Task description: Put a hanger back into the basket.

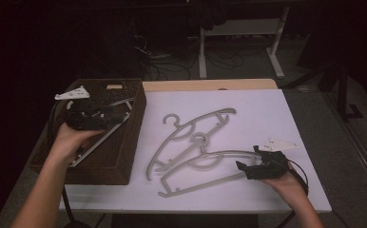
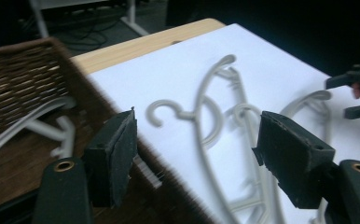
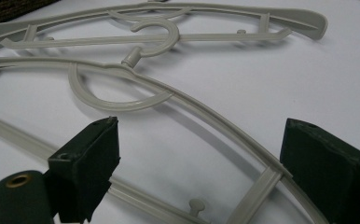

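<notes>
Centrally on the white table [image 1: 276, 118]: two grey hangers, far hanger [image 1: 191, 130] with hook toward the basket, near hanger [image 1: 205, 171] overlapping it. Near hanger's right end between the spread jaws of the right gripper [image 1: 250, 166], not pinched. Left: brown wicker basket [image 1: 124, 156] holding another hanger [image 1: 98, 140]. Above its rim, left gripper [image 1: 112, 114], jaws spread, holding nothing.
</notes>
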### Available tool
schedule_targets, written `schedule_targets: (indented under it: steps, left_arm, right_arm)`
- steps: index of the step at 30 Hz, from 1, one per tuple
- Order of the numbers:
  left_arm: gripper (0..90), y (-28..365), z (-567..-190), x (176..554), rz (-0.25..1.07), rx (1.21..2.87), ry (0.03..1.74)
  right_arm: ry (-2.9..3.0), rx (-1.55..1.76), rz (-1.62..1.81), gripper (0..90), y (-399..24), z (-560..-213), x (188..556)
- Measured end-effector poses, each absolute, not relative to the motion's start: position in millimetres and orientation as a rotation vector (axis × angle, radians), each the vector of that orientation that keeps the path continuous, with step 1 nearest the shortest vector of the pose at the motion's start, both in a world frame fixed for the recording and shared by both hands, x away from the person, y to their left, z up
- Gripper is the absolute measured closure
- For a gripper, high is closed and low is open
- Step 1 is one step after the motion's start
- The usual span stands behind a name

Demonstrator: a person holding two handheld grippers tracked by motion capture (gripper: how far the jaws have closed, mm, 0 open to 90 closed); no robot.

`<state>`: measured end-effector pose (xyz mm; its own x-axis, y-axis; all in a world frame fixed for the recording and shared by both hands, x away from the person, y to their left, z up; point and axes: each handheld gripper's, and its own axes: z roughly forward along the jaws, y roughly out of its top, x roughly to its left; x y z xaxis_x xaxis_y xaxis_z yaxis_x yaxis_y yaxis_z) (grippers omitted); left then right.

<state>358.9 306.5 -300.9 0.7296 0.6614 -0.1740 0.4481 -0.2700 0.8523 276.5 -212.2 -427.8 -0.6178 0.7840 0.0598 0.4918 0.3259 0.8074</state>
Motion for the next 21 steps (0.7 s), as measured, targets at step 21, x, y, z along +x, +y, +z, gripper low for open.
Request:
schedule_targets:
  steps: [21]
  left_arm:
    - [26.0, 197.5, -318.3, 349.3, 0.145, 1.95, 0.686]
  right_arm:
    - [2.252, 1.204, 1.161, 11.1, -223.5, -427.2, 278.2]
